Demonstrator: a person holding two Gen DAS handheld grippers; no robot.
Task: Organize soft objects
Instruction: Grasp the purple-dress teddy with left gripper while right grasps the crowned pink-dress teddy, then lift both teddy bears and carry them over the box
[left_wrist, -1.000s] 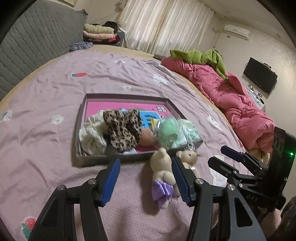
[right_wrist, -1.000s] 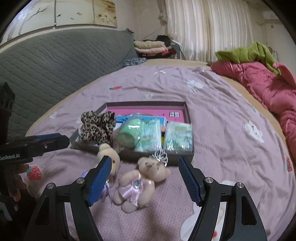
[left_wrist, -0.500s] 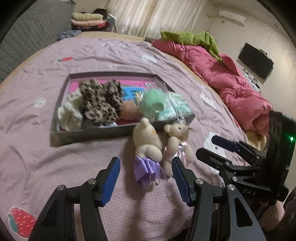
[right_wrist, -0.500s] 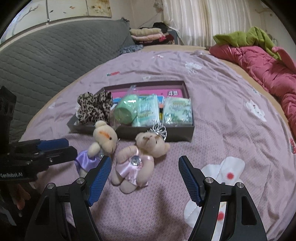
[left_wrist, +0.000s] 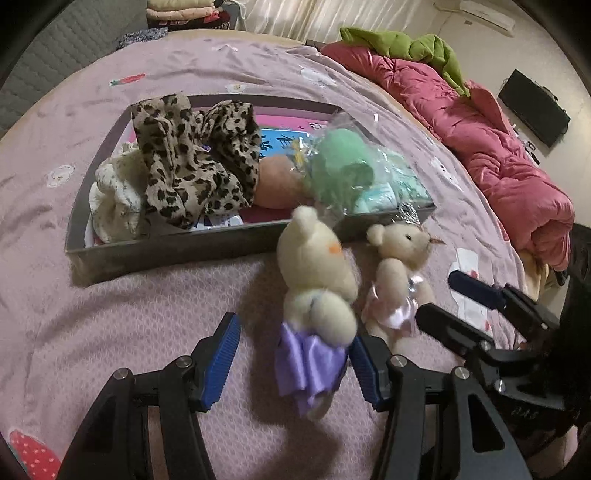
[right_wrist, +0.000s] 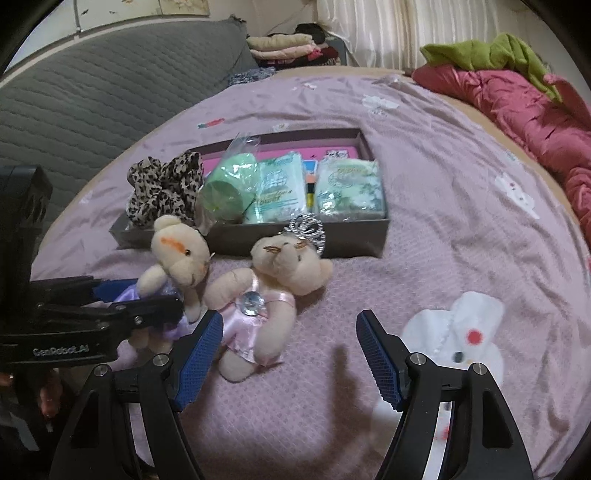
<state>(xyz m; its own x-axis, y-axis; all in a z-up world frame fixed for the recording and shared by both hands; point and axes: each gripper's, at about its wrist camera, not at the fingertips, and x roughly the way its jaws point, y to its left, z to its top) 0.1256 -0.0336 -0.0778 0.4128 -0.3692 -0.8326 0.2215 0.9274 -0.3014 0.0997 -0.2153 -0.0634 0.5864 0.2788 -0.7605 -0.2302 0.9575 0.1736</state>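
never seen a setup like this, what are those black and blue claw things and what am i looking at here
Those claws are two hand-held grippers with blue pads; a person holds one in each hand, and a camera on each looks forward along its fingers. One picture is the left gripper view, the other the right gripper view.

On the purple bedspread sits a shallow grey box with a leopard-print cloth and green packets. In front lie two small bears: the purple-skirted bear between the left gripper's open fingers, and the pink-dressed bear. Both grippers are open; nothing is gripped.

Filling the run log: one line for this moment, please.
left gripper: open, around purple-skirt bear | right gripper: open, by pink-dress bear | both bears outside box
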